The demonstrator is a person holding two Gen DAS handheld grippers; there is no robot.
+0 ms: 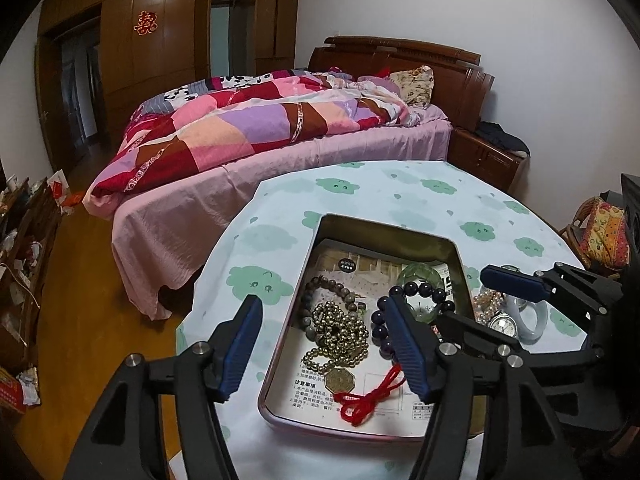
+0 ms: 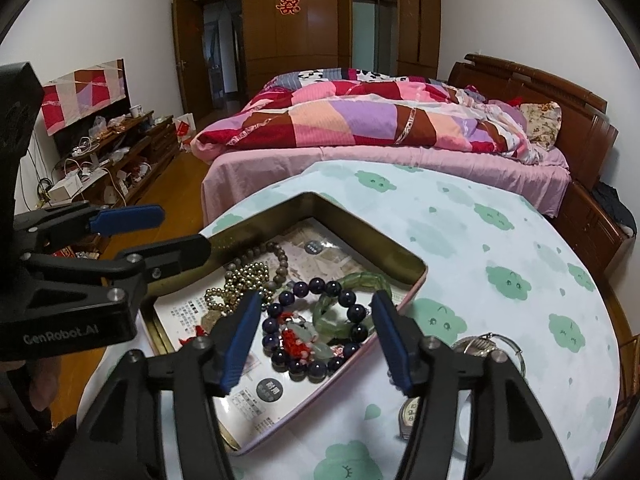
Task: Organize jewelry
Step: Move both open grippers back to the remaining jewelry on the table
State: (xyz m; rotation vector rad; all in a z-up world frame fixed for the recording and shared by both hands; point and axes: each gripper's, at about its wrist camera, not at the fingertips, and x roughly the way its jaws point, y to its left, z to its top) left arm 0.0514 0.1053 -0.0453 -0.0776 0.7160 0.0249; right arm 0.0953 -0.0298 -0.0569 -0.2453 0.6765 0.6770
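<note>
My left tool (image 1: 324, 344) and right tool (image 2: 316, 340) both hang spread and empty over the tin tray (image 1: 460, 264) on the surface (image 1: 400, 188), where the dark bead bracelet (image 2: 352, 300) and gold bead chain (image 1: 340, 324) lie; beyond stands the bed (image 1: 280, 120)

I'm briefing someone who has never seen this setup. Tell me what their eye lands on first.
First, the open metal tin on the cloud-print tablecloth, holding a dark purple bead bracelet, a brass bead chain and a red cord. Both the left hand-held gripper and the right hand-held gripper hover open over it. Behind lies the bed with its pink and red patchwork quilt.
</note>
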